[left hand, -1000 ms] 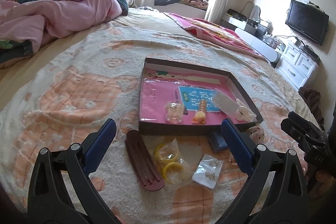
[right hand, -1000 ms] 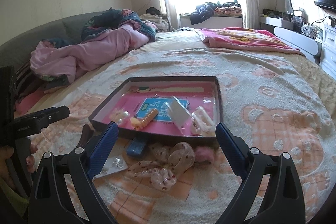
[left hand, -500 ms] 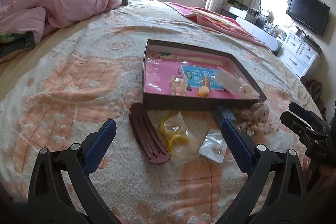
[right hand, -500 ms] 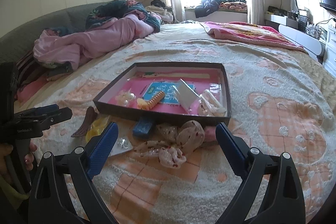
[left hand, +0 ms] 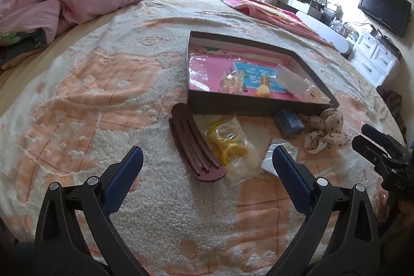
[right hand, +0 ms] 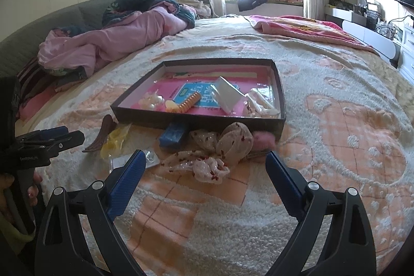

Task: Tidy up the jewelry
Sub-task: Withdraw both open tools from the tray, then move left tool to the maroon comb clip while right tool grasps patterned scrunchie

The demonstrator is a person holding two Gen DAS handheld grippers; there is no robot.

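Both lowered | right hand-held gripper [right hand: 203,173] closing, empty | scrunchie [right hand: 207,164] just ahead

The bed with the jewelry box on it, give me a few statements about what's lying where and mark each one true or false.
1. The dark hair comb lies outside the box, on the blanket. True.
2. The orange spiral hair tie lies inside the box. True.
3. The blue block sits inside the box. False: it lies on the blanket against the box's near wall.
4. The right gripper holds the spotted scrunchie. False: its jaws are closing, but nothing is between them.
5. The bag of yellow rings lies beside the comb. True.
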